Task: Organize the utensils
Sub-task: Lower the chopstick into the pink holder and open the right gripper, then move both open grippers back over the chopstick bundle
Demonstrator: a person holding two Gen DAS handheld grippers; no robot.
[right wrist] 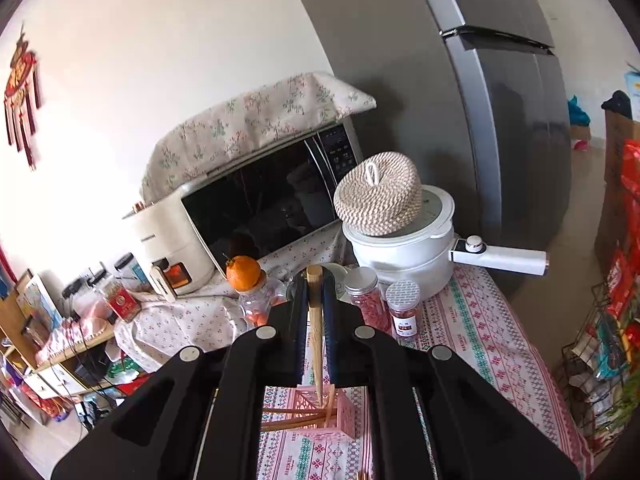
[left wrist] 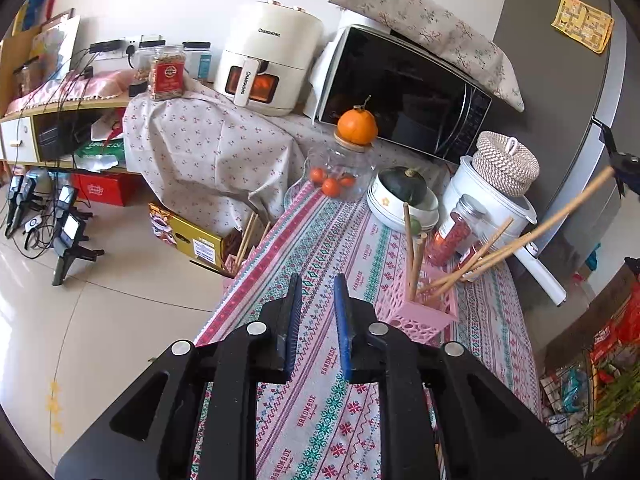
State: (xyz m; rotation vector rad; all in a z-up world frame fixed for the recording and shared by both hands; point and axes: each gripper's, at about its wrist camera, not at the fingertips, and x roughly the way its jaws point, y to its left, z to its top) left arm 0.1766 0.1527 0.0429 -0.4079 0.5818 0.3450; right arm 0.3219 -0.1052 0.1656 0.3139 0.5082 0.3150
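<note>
The right gripper (right wrist: 315, 312) has its fingers pinching 1 wooden chopstick (right wrist: 316, 332), whose tapered tip is already inside the pink perforated holder (right wrist: 344, 416); the blunt end sticks up past the fingertips toward 12 o'clock. In the left wrist view that same chopstick slants from the holder out to 2 o'clock, where the right gripper's fingers clamp its top. The left gripper (left wrist: 318, 300) hovers over the striped tablecloth (left wrist: 320, 420) on the worktop with its fingers spread and nothing between them, the holder just at its 2 o'clock. The job looks well advanced: several chopsticks already stand or lean in the holder, 2 upright at its near corner and others fanning toward 2 o'clock. What seems left is releasing this 1 so it drops in; I see no loose chopsticks lying on the cloth, though a few more sticks poke up beyond the worktop's left edge at 10 o'clock. The chopsticks are pale bamboo, slim and plain.
</note>
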